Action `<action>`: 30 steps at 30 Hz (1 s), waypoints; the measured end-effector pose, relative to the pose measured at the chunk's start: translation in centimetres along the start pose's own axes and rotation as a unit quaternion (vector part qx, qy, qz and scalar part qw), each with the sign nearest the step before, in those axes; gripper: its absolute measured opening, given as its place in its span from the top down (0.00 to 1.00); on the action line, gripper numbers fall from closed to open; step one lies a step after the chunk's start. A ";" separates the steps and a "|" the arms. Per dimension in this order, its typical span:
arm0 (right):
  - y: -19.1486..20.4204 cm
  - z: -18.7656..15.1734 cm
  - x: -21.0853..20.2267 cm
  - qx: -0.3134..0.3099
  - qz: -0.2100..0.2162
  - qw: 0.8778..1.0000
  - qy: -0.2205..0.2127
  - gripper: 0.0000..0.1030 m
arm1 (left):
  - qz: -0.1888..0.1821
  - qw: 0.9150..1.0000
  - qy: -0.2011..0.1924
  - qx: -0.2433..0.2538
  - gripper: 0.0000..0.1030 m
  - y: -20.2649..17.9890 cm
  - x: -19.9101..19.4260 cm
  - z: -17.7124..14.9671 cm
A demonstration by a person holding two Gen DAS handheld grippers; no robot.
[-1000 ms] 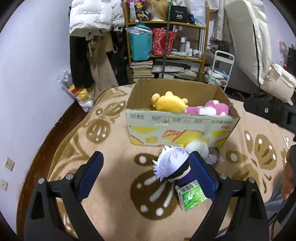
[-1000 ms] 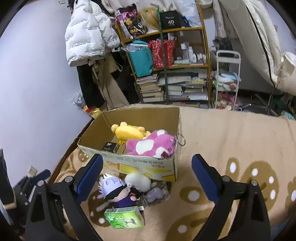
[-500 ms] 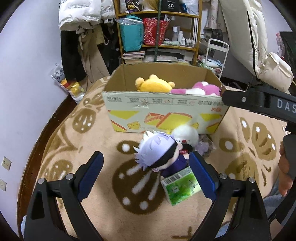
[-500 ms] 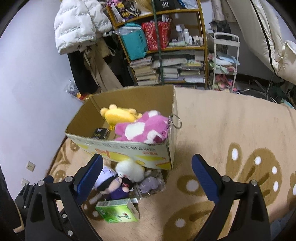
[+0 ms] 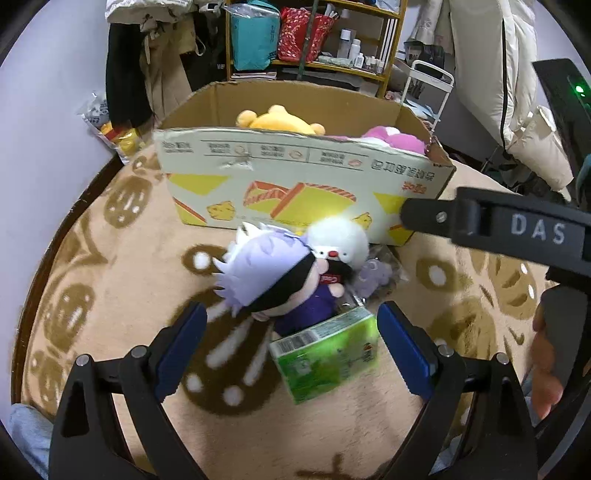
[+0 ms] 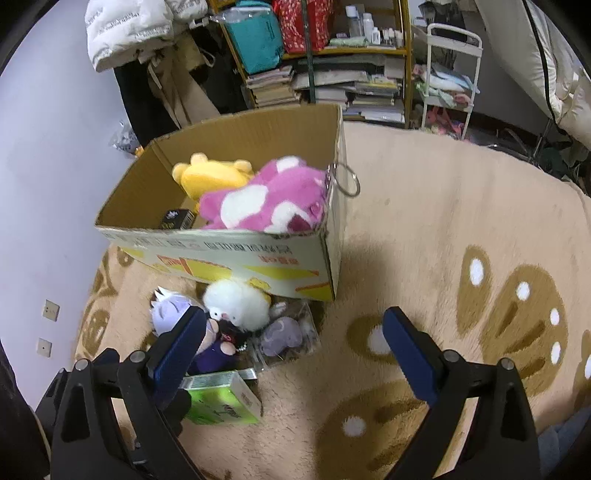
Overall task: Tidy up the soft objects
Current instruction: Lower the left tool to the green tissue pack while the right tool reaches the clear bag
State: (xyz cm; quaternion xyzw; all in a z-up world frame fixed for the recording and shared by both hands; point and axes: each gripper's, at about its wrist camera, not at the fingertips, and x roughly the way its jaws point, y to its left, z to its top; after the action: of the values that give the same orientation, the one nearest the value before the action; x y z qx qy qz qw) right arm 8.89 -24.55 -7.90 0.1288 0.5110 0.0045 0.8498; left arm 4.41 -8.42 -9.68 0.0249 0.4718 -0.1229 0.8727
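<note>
A cardboard box on the rug holds a yellow plush and a pink-and-white plush. In front of it lie a lavender-haired doll, a white fluffy toy, a small purple toy in clear wrap and a green tissue pack. My left gripper is open, its blue pads either side of the doll and pack, apart from them. My right gripper is open over the rug beside the toys.
A patterned beige rug covers the floor. Behind the box stand a cluttered shelf, hanging coats and a white cart. The other gripper's black body crosses the right of the left wrist view, with a hand below it.
Both grippers have sunk and tipped further down toward the toys in front of the box; the doll and tissue pack now sit between the left pads. Jaws stay as wide.
</note>
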 end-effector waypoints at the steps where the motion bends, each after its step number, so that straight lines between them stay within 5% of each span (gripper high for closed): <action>1: -0.1 -0.1 0.3 0.001 -0.002 1.000 0.004 0.02 | 0.000 1.000 0.000 0.001 0.10 -0.2 0.2 0.0; 30: -2.1 -1.0 7.2 0.003 -0.019 0.994 0.110 0.12 | -0.027 0.994 0.110 0.002 0.10 -1.5 6.0 -1.7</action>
State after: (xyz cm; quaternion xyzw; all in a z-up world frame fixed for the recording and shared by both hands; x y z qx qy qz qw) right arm 11.17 -25.40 -15.07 0.1204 0.6034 0.0011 0.7883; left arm 5.79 -10.70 -15.53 0.0273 0.5653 -0.1443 0.8117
